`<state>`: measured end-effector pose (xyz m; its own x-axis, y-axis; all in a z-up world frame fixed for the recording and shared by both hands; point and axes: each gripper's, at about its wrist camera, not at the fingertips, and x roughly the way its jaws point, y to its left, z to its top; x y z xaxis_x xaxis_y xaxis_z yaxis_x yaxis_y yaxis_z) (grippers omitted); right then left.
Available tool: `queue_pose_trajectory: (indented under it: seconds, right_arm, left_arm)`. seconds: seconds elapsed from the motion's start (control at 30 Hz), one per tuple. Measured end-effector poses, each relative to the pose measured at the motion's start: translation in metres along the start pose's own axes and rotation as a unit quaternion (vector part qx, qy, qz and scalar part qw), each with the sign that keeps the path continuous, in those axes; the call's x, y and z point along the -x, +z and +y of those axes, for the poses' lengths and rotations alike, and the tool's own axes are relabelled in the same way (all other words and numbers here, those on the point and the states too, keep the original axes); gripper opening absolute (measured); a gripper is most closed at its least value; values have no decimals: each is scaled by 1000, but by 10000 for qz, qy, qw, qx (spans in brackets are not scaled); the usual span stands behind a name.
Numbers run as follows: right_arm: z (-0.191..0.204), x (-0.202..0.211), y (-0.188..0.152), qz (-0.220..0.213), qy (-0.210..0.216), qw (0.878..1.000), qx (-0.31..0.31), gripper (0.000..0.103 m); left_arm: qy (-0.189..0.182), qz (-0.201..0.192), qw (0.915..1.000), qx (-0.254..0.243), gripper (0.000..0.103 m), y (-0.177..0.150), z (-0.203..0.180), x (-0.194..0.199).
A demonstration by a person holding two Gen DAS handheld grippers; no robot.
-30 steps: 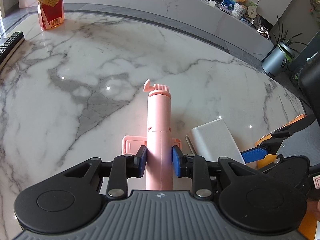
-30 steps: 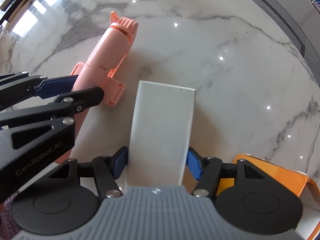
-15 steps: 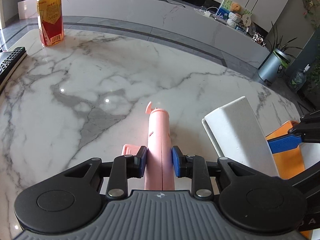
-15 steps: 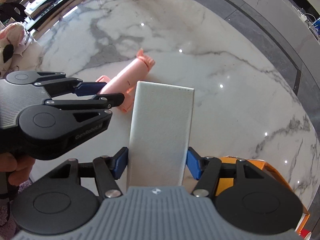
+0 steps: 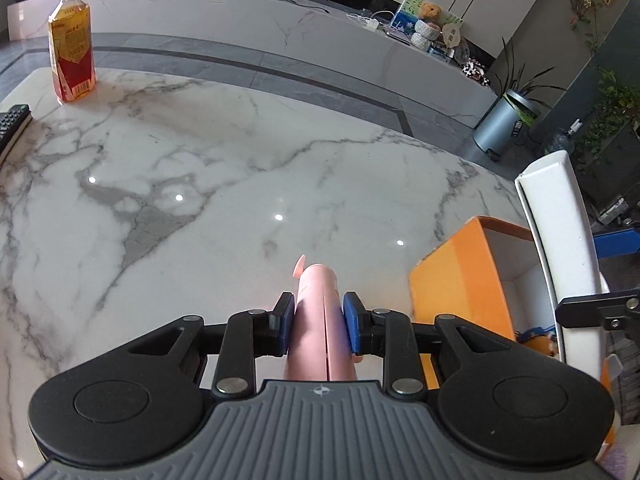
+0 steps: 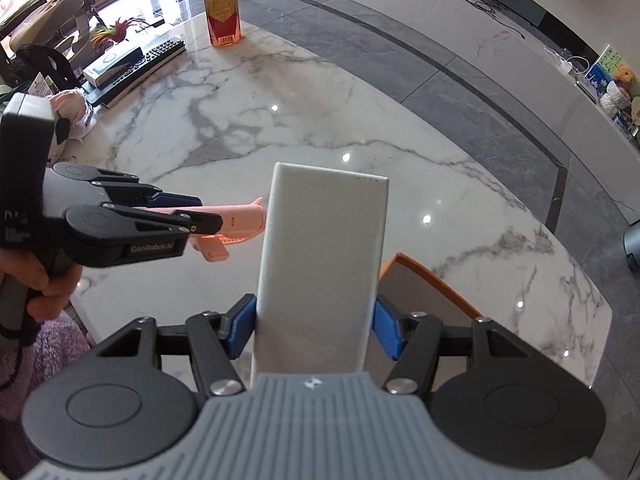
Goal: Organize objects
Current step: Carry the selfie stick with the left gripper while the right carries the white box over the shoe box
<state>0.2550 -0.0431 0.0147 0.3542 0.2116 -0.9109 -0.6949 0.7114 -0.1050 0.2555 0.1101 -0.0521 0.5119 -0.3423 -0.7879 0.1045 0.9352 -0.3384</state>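
We grip pink stick [image 5: 320, 312] in left gripper [image 5: 316, 320], white box [image 6: 324, 272] in right gripper [image 6: 316, 328]; keep both clamped, lower level into orange box [image 5: 452, 272] at tabletop [image 5: 200, 184] edge.

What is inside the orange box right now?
The orange box is open, showing a white inner wall and, low down, part of a small blue-and-orange item. The white box in the right gripper covers the rest.
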Motion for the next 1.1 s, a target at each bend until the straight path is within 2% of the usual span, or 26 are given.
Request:
queue_pose_trajectory:
  seconds: [0.13,0.27,0.47,0.6,0.8,0.87,0.97,1.1]
  right_arm:
    - [-15,14,-28,-13,-209,9986,496,64]
    - [-28,15,-51,167,-481,9946,908,64]
    - [-44,13,-77,161,-528,9865,1543,64]
    - [-49,0,-91,181,-657,9733,2193,64]
    - [-55,-30,-100,211,-898,9392,3308,64]
    - [-56,-41,-101,269,-876,9311,3530,64]
    - [-59,-56,-100,349,-682,9253,3714,63]
    - [-56,-77,-104,565,-561,9097,4075,63]
  left_arm:
    - [-140,53,9998,-139,31,2,-19,18]
    - [-366,66,9988,-308,31,9,-40,37]
    - [-684,150,9959,-565,31,21,-76,52]
    - [-887,306,9931,-705,31,25,-100,44]
    - [-865,336,9869,-1323,31,23,-137,31]
    - [-849,375,9845,-1486,31,22,-146,26]
    - [-758,442,9811,-1724,31,20,-156,21]
    - [-680,542,9740,-2093,31,16,-171,14]
